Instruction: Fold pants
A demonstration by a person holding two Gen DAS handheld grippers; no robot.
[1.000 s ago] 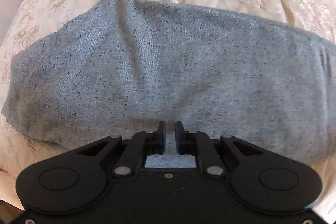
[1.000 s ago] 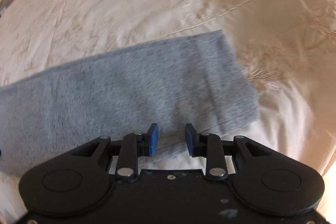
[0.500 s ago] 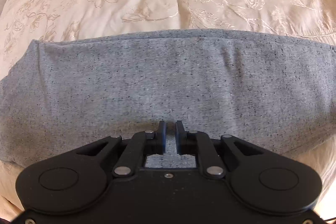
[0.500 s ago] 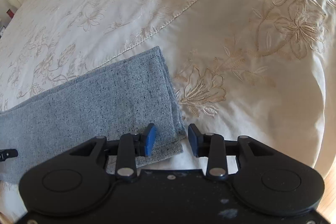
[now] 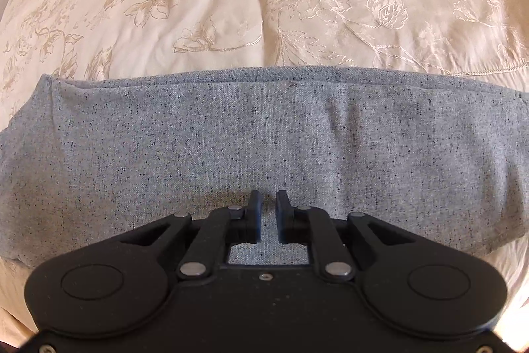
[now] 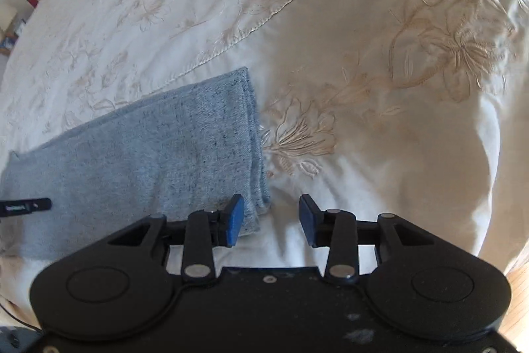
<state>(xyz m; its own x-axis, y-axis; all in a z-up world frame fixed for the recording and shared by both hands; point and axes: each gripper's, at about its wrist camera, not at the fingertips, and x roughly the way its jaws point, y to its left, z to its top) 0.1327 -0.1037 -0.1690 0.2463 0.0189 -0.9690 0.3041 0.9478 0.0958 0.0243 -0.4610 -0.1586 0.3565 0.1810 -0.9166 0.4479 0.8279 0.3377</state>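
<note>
Now | L hand-held gripper (image 5: 267, 207) narrow gap, grip unclear | R hand-held gripper (image 6: 271, 214) opening, empty | pants (image 5: 264, 134) folded

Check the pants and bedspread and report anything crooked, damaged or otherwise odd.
Nothing stands out. The grey pants lie folded flat in a long band on the embroidered bedspread, layers stacked evenly at the end beside the right gripper. No stains or tears show.
</note>
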